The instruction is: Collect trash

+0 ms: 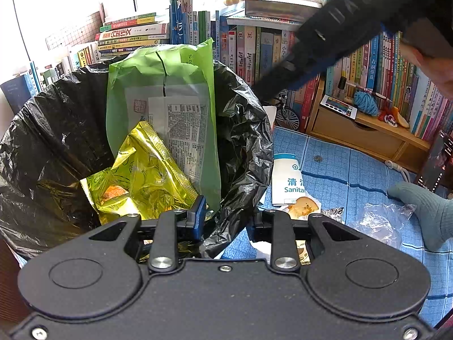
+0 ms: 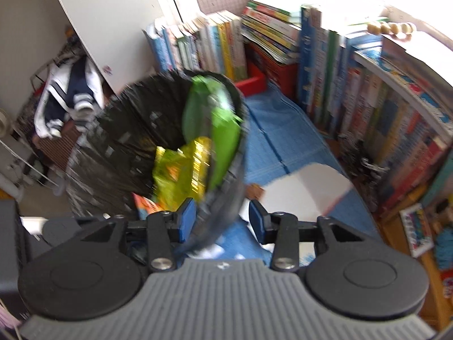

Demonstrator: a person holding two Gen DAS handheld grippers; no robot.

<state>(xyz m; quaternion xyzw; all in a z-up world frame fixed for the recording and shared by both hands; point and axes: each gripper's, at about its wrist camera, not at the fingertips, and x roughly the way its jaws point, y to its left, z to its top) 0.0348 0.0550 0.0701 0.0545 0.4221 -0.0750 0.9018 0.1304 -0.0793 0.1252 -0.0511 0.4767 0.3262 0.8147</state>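
Many books [image 1: 254, 48], sock [image 1: 430, 212], wrappers [image 1: 379, 221] beside bin [image 1: 249, 130]

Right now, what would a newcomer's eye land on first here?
The black-lined bin on the left, with a tall green bag standing in it and a shiny yellow wrapper in front. Then the litter on the blue mat to its right, and the packed books behind.
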